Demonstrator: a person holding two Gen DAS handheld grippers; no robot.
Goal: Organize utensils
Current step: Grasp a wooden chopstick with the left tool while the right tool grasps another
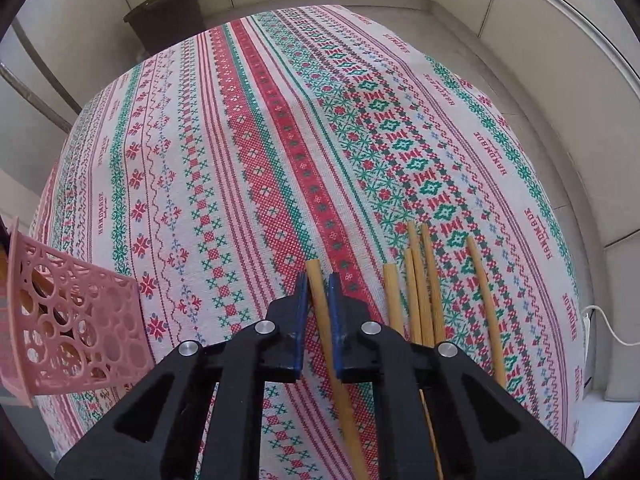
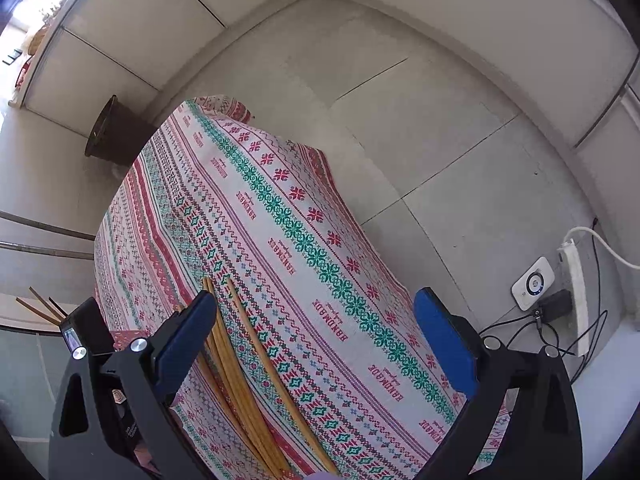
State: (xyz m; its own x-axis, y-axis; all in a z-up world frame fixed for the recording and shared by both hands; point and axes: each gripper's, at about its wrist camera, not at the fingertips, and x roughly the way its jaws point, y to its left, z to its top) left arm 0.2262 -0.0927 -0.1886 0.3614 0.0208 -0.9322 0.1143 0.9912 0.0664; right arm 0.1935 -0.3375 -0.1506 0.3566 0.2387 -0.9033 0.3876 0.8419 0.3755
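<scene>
My left gripper (image 1: 319, 286) is shut on a wooden chopstick (image 1: 326, 328), held between its blue pads above the patterned tablecloth (image 1: 240, 140). Several more wooden chopsticks (image 1: 424, 280) lie side by side on the cloth just right of it. A pink perforated utensil basket (image 1: 72, 320) stands at the left edge, with sticks inside. In the right wrist view, my right gripper (image 2: 320, 320) is open and empty, above the cloth, with the loose chopsticks (image 2: 248, 360) lying near its left finger.
The table is small, its cloth (image 2: 280, 240) hanging over the edges. A dark bin (image 1: 168, 16) stands on the floor beyond the far left corner. A power strip (image 2: 576, 280), a white device and cables lie on the floor at the right.
</scene>
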